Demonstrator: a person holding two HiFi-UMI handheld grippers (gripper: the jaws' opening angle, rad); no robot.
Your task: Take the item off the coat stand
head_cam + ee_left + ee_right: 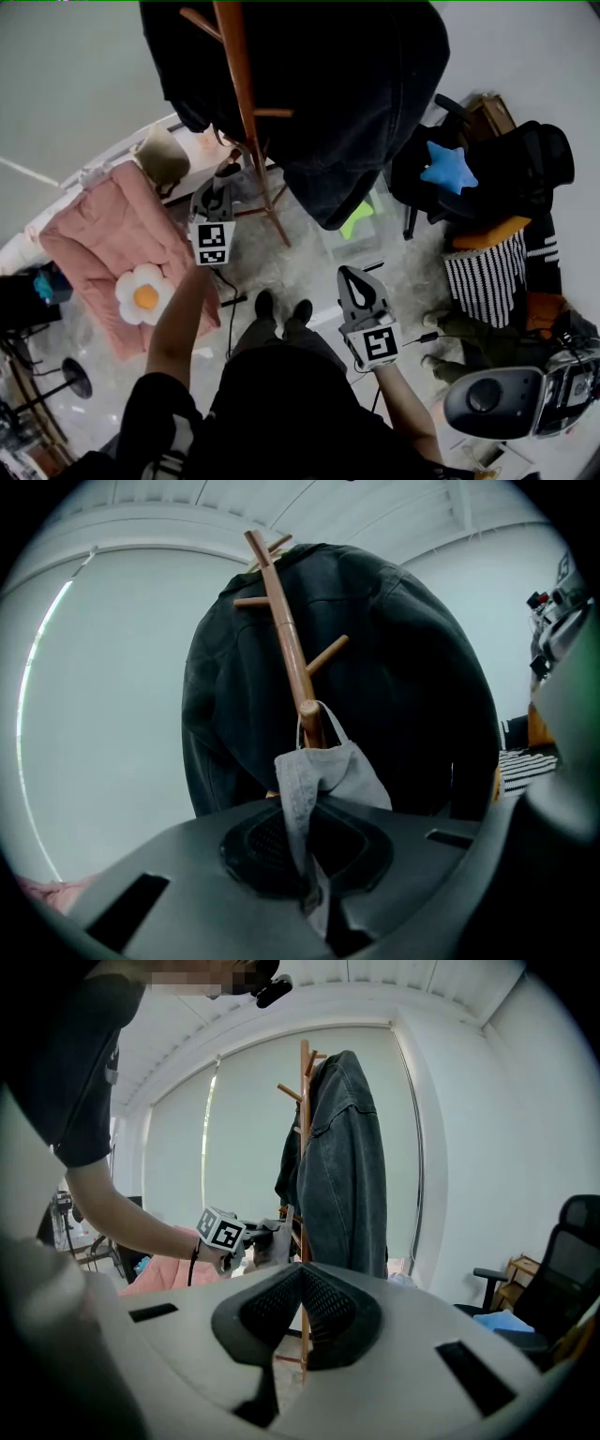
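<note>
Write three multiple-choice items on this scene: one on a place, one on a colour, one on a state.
1. Where does the grey mask's ear loop hang?
A. on a peg of the coat stand
B. on a wall hook
C. on a door handle

2. What colour is the star cushion on the office chair?
A. red
B. blue
C. yellow

3. How are the left gripper's jaws?
A. wide open, empty
B. shut on the mask
C. shut on the peg

Answers: 1 A, the loop circles the peg's tip; 2 B, the head view shows it blue; 3 B, grey fabric is pinched between the jaws.
</note>
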